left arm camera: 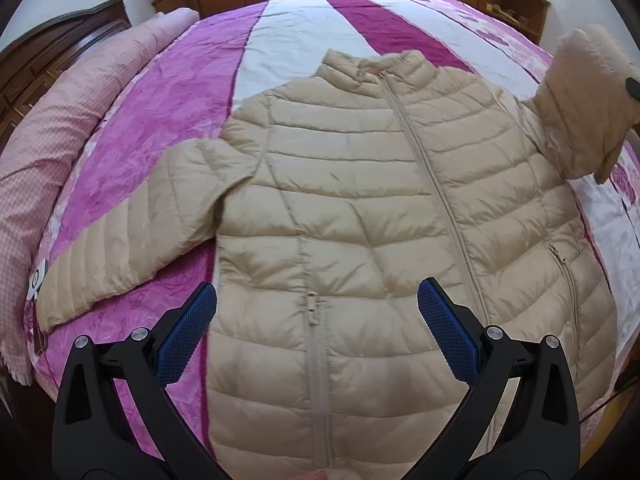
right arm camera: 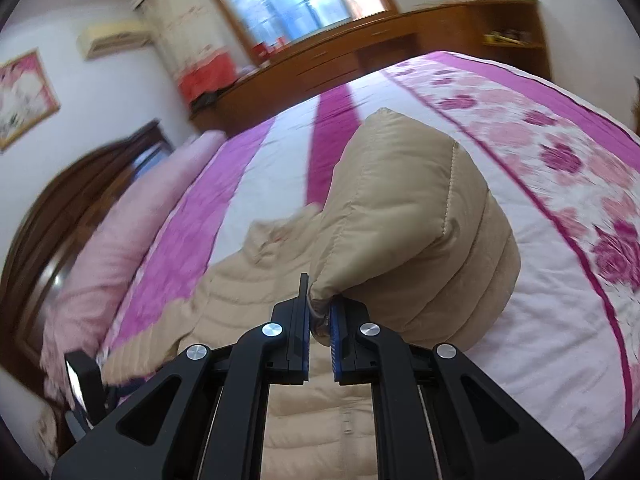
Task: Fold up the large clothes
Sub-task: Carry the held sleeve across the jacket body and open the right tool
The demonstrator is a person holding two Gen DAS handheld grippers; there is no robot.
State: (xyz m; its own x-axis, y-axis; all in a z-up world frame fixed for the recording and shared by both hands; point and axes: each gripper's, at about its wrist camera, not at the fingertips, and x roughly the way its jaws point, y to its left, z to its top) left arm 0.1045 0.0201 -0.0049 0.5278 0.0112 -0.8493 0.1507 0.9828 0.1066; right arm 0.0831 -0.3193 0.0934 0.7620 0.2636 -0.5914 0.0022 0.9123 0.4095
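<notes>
I am folding a beige quilted puffer jacket (left arm camera: 360,200), which is lying front side up, zipped, in the middle of the left wrist frame on a bed with a pink and white bedspread (left arm camera: 288,40). The step in hand, as I judge it, is the first sleeve fold. My right gripper (right arm camera: 320,316) is holding the cuff end of the right sleeve (right arm camera: 400,220); its jaws are pressed narrow on the fabric, and the sleeve is bulging up above them in the centre of the right wrist frame. In the left wrist frame this same sleeve is standing lifted at the upper right edge. My left gripper (left arm camera: 316,312) is hovering over the lower part of the jacket, at the bottom centre of the frame, with the jaws wide and nothing between them.

The next move, I think, calls for carrying the sleeve across the chest and laying it flat, while the free gripper is ready for the other sleeve (left arm camera: 132,240), lying spread at the left of the frame.

I am not finding any readable brand or writing on the jacket. A small white tag (left arm camera: 38,280) near that cuff is too small to read.
</notes>
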